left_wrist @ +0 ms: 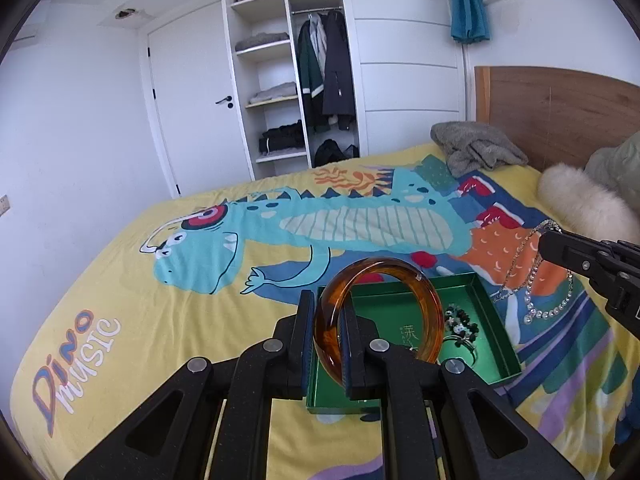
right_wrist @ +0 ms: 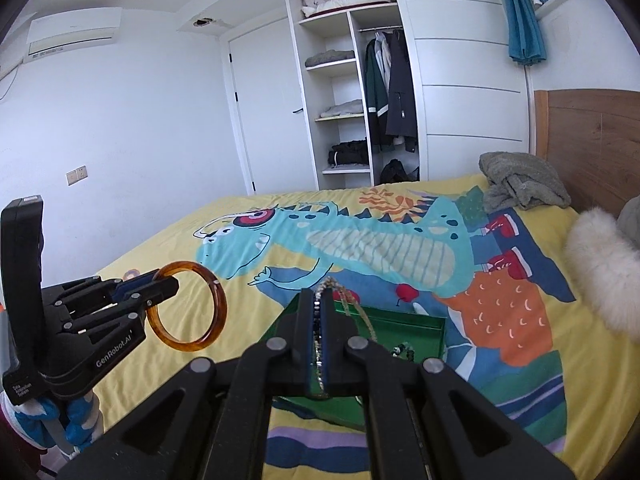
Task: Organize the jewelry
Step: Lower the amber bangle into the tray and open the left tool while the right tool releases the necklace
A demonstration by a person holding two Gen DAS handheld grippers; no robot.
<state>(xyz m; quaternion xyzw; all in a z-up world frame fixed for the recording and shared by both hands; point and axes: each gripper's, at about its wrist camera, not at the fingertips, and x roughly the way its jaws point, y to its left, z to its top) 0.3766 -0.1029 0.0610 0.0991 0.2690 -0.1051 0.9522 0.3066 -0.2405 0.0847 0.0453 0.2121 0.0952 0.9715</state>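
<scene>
My left gripper (left_wrist: 326, 300) is shut on an amber bangle (left_wrist: 400, 276) and holds it upright above the near left part of a green tray (left_wrist: 490, 316). The tray lies on the bed and holds a dark bead bracelet (left_wrist: 462, 322) and a ring. My right gripper (right_wrist: 318, 294) is shut on a sparkling rhinestone necklace (left_wrist: 528, 280), which hangs over the tray's right side. In the right wrist view the left gripper (right_wrist: 160, 284) with the bangle (right_wrist: 216, 308) is at the left, and the tray (right_wrist: 412, 328) lies below the fingers.
The bed has a yellow dinosaur cover (left_wrist: 200, 272). A grey garment (left_wrist: 476, 148) lies by the wooden headboard (left_wrist: 560, 108), with a white fluffy pillow (left_wrist: 580, 204) at the right. An open wardrobe (left_wrist: 296, 80) and a door (left_wrist: 192, 100) stand behind.
</scene>
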